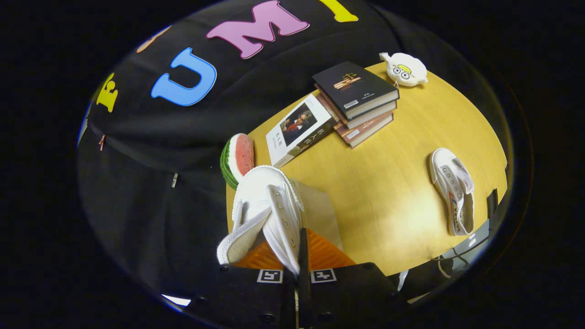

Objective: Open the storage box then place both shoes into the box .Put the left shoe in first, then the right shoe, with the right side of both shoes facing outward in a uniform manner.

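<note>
No text is legible: the lettering on the book covers [354,89] is too small to read.

The gripper [297,256] has its fingers squeezed together on a white shoe [267,205], so that shoe sticks up right ahead and blocks the way. Just past the shoe sit a watermelon slice [237,160] and a leaning book [299,130]. Beyond them is a stack of books [358,103], with a small plush toy [404,69] near it. The second shoe [452,189] lies well apart from the held shoe. Between the two shoes the table [388,183] is bare, with room to pass.
</note>
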`<state>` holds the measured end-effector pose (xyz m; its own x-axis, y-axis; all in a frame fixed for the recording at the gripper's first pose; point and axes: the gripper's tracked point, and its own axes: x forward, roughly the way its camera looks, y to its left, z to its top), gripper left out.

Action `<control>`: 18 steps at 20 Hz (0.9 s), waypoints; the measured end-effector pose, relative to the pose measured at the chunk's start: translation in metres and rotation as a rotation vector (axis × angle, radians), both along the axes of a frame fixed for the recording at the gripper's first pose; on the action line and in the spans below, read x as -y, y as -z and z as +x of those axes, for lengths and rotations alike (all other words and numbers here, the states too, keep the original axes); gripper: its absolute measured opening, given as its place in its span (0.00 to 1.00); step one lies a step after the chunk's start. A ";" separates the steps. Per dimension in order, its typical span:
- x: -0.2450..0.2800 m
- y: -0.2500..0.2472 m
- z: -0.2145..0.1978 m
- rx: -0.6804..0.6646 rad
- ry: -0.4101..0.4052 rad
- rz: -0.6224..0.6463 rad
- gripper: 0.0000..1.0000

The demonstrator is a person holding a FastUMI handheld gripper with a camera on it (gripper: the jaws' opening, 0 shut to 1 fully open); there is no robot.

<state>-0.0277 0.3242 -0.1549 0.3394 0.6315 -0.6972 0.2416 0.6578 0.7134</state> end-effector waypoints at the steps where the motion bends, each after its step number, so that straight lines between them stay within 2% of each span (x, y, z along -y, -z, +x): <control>1: -0.015 0.002 -0.003 -0.022 -0.012 -0.001 0.08; 7: -0.086 0.033 -0.027 -0.130 -0.082 -0.057 0.08; 12: -0.120 0.063 -0.023 -0.128 -0.070 -0.109 0.08; 14: -0.138 0.069 -0.018 -0.110 -0.047 -0.058 0.09; 15: -0.148 0.068 -0.019 -0.119 -0.047 -0.011 0.15; 18: -0.171 0.056 -0.026 -0.125 -0.104 0.104 0.65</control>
<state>-0.0538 0.4953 -0.2110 0.1834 0.7297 -0.6587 0.2673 0.6078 0.7478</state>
